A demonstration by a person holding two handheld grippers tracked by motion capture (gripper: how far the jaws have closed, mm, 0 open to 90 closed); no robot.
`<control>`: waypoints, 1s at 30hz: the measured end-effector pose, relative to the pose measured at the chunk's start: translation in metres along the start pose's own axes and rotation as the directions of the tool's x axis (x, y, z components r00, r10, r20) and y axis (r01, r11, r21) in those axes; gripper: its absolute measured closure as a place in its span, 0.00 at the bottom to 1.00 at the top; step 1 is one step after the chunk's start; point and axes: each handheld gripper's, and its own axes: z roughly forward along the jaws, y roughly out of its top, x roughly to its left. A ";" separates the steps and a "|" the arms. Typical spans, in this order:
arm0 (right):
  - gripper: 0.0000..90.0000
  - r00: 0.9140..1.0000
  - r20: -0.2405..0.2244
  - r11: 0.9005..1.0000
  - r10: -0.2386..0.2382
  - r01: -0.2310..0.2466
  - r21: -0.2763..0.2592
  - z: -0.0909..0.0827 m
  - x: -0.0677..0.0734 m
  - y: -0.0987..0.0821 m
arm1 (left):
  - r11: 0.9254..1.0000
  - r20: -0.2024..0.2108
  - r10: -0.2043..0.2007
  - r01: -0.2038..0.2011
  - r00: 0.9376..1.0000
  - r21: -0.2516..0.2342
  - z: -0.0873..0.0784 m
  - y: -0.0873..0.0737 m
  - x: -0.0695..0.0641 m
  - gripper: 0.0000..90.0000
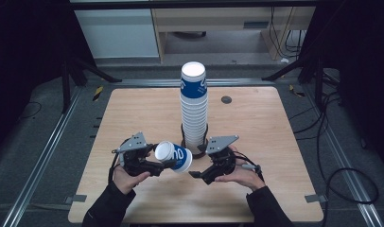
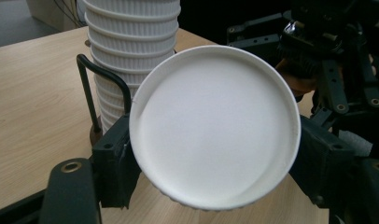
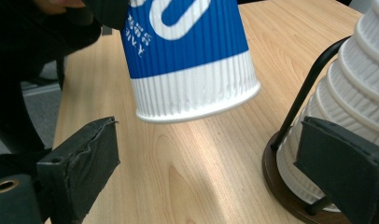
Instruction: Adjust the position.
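The left gripper [image 1: 165,164] is clamped on a single blue-and-white paper cup [image 1: 174,156], which it holds on its side above the table [image 1: 133,113], near the middle of the near half and clear of the surface. In the left gripper view the cup [image 2: 214,126] sits between the two black pads, which press on its ribbed wall from either side, with its white round end turned to the camera. The right gripper [image 1: 196,174] stands just beside the cup on the other side, jaws apart and nothing between them; in the right gripper view its pads [image 3: 80,161] are spread wide over bare wood, with the cup [image 3: 190,60] hanging beyond them, touching neither. A tall stack of cups [image 1: 194,106] of the same kind stands upright at the centre of the table, set in a black wire holder [image 1: 195,142] on a dark round base. The held cup is just in front of that stack, toward the near edge, and apart from it. A small dark round fitting [image 1: 226,100] lies in the table top toward the far right corner.
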 end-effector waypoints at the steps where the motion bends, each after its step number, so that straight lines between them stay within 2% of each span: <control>1: 0.07 1.000 -0.015 1.000 0.012 -0.012 -0.015 0.001 0.000 0.000 | 1.000 0.007 -0.003 0.003 1.000 -0.010 0.000 0.000 0.000 0.28; 6: 0.07 0.999 -0.040 0.999 0.028 -0.029 -0.024 0.004 -0.001 -0.002 | 0.999 0.046 -0.009 0.011 0.999 -0.040 0.002 -0.001 -0.001 0.28; 11: 0.07 0.997 -0.073 0.999 0.027 -0.030 -0.033 0.009 0.001 -0.002 | 0.999 0.081 0.002 0.001 0.997 -0.040 0.007 -0.002 -0.006 0.28; 15: 0.08 0.994 -0.106 0.999 0.027 -0.032 -0.043 0.012 0.004 -0.002 | 0.999 0.121 0.009 -0.005 0.993 -0.034 0.012 -0.003 -0.010 0.28; 17: 0.12 0.992 -0.128 0.999 0.018 -0.024 -0.047 0.015 0.005 -0.002 | 0.999 0.132 0.025 -0.022 0.991 -0.028 0.015 -0.003 -0.014 0.29; 21: 0.15 0.990 -0.139 0.999 0.013 -0.020 -0.048 0.017 0.006 -0.003 | 0.999 0.135 0.033 -0.029 0.990 -0.025 0.015 -0.003 -0.014 0.29; 30: 0.18 0.990 -0.141 0.999 0.006 -0.012 -0.044 0.016 0.005 -0.003 | 1.000 0.137 0.021 -0.017 0.990 -0.025 0.015 -0.004 -0.013 0.28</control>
